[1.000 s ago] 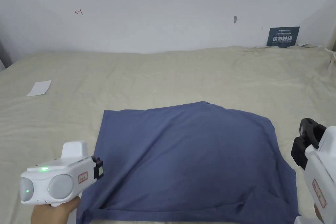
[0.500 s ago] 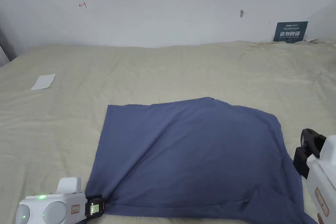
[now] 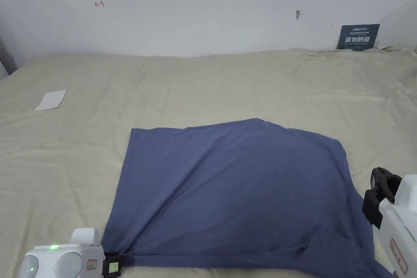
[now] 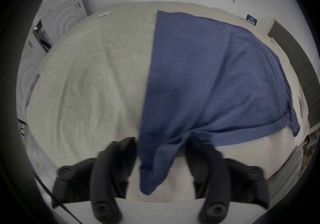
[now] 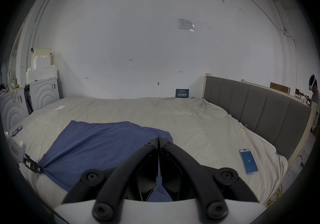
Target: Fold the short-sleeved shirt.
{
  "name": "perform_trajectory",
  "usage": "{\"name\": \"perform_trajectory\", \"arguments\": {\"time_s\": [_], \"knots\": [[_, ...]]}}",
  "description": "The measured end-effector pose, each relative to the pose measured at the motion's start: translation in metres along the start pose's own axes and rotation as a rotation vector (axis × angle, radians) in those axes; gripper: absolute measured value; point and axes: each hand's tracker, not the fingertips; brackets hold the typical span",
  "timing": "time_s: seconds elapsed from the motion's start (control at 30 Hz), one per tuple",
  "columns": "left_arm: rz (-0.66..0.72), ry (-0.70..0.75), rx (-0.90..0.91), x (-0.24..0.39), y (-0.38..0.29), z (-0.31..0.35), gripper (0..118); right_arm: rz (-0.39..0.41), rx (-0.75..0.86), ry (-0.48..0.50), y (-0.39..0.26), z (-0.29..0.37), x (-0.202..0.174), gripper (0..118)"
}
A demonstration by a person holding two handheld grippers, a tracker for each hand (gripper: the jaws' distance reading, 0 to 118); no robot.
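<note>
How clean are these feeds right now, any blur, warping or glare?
Head view: sharp, even soft light, no glare on the blue shirt. Left gripper view: strong fisheye, dark vignette, the left hand-held gripper smeared. Right gripper view: same fisheye bending the bed, otherwise crisp.

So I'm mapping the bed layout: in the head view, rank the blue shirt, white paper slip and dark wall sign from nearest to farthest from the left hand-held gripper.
1. Blue short-sleeved shirt, right at the left hand-held gripper, near corner.
2. White paper slip, far left on the bed.
3. Dark wall sign, far right against the wall.

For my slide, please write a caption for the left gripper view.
Left gripper, jaws open, straddling the near corner of a blue short-sleeved shirt on a beige bedsheet.
</note>
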Motion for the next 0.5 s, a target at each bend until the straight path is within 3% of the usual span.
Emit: {"name": "perform_trajectory", "arguments": {"time_s": [0.03, 0.1, 0.2, 0.4, 0.5], "knots": [[0.016, -0.036, -0.015, 0.001, 0.000, 0.000, 51, 0.001, -0.002, -0.001, 0.000, 0.000, 0.001, 0], [-0.038, 0.018, -0.006, 0.009, 0.002, 0.002, 44, 0.002, -0.006, -0.007, -0.002, 0.000, 0.004, 0], [-0.082, -0.033, 0.011, 0.016, 0.002, 0.008, 4, -0.011, -0.027, -0.008, -0.004, 0.001, 0.010, 0], [-0.067, -0.035, 0.060, 0.018, 0.008, 0.023, 4, -0.057, -0.221, 0.015, -0.023, -0.009, 0.025, 0], [-0.054, -0.050, 0.102, 0.015, 0.011, 0.035, 4, -0.096, -0.412, 0.052, -0.046, -0.022, 0.034, 0]]}}
